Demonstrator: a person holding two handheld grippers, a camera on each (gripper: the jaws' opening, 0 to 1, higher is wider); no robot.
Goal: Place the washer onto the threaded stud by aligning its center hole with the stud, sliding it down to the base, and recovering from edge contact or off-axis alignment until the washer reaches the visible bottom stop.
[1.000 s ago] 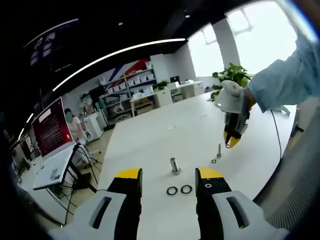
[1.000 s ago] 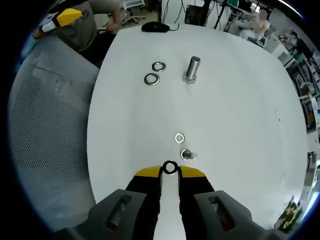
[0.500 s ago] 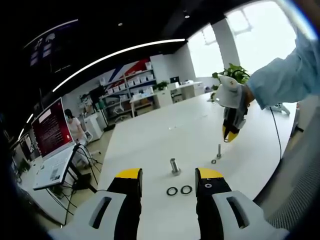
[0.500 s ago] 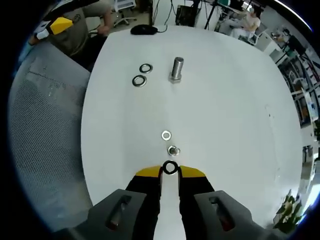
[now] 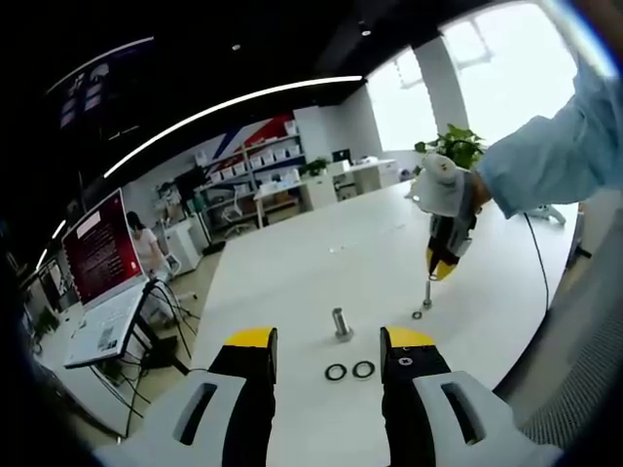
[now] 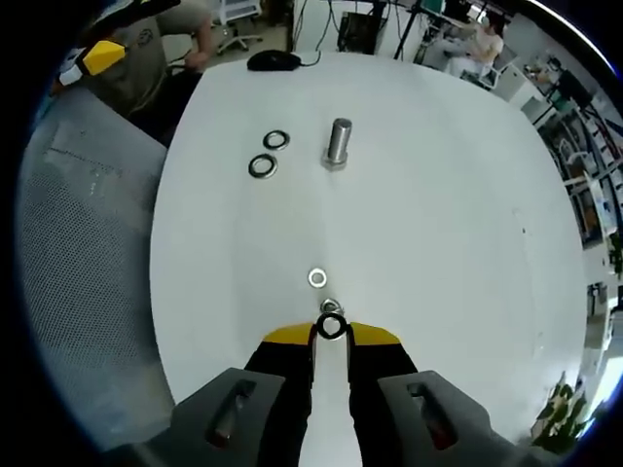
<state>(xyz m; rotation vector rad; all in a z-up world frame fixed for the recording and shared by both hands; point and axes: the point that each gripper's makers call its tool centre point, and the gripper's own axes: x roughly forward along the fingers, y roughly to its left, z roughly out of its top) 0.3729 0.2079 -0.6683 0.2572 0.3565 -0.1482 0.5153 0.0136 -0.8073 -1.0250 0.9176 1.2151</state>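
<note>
Step in hand, washer (image 6: 331,327) pinched in my right fingers (image 6: 332,335) above small stud (image 6: 331,308) near the surface's edge: centre hole, level, lower gently; left fingers (image 5: 329,341) wide, idle

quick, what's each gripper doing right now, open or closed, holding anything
Left gripper: open, holding nothing.
Right gripper: closed on a small washer, just above the small stud.
</note>
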